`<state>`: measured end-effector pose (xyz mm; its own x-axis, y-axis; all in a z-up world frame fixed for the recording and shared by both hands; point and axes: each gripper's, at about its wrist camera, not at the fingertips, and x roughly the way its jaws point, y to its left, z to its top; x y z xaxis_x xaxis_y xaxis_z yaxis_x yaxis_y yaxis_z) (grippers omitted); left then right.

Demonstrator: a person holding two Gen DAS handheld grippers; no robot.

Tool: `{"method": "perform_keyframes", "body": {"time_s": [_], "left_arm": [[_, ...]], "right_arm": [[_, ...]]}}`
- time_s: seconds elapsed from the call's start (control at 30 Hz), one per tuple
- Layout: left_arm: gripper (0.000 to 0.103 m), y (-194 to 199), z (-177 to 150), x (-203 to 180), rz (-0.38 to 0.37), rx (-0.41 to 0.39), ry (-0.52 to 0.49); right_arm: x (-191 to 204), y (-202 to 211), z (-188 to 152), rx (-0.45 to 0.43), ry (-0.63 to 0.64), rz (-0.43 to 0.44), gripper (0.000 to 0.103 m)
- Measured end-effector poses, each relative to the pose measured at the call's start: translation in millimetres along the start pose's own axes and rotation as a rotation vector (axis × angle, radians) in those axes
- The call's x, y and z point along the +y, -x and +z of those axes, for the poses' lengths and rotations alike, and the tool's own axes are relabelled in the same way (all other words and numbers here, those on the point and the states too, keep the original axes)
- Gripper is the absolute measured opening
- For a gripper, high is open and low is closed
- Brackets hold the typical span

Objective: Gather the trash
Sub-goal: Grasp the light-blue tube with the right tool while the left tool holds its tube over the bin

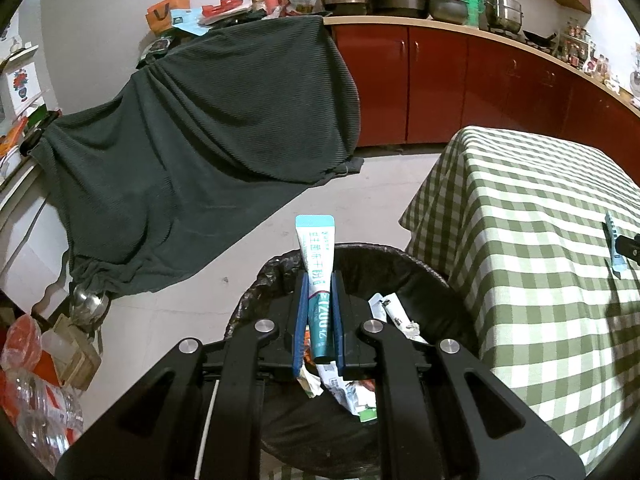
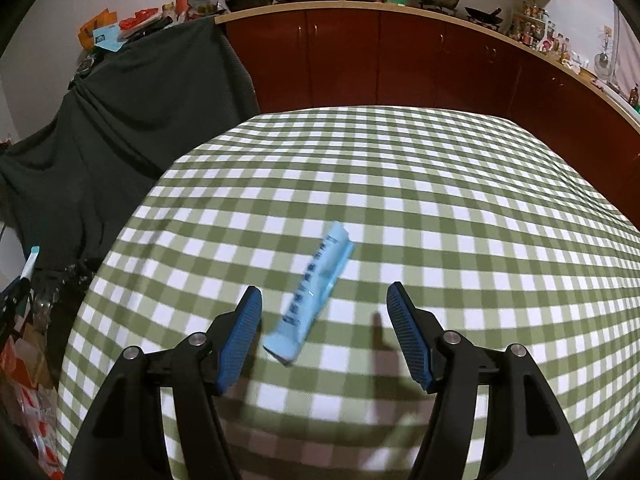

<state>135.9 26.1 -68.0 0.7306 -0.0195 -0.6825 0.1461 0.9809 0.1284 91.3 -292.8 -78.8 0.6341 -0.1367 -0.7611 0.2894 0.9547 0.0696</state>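
My left gripper [image 1: 319, 280] is shut on a teal and white toothpaste tube [image 1: 318, 272], held upright over the black-lined trash bin [image 1: 416, 276]. Wrappers [image 1: 394, 314] lie inside the bin. My right gripper [image 2: 324, 296] is open above the green checked table [image 2: 440, 184]. A light blue packet [image 2: 310, 300] lies on the cloth between its blue fingers [image 2: 242, 336]. The same packet shows in the left wrist view [image 1: 612, 240] at the table's right edge.
A dark green cloth [image 1: 208, 144] drapes over furniture left of the bin. Red cabinets [image 1: 480, 80] with pots on the counter run along the back. Plastic bottles and boxes [image 1: 44, 380] clutter the floor at the left.
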Motion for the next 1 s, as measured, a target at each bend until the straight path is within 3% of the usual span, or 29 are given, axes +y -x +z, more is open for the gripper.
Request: {"method": "perform_keyframes", "body": {"time_s": [0.3, 0.5, 1.0], "left_arm": [[0.011, -4, -1, 5, 0.007, 0.003, 0.006], [0.011, -5, -1, 6, 0.006, 0.003, 0.006], [0.011, 12, -6, -2, 0.001, -0.018, 0.034]], "right_arm": [[5, -17, 0, 0.031, -0.004, 0.002, 0.042], [4, -15, -1, 0.031, 0.01, 0.023, 0.021], [7, 0, -14, 0.016, 0.019, 0.065, 0.016]]}}
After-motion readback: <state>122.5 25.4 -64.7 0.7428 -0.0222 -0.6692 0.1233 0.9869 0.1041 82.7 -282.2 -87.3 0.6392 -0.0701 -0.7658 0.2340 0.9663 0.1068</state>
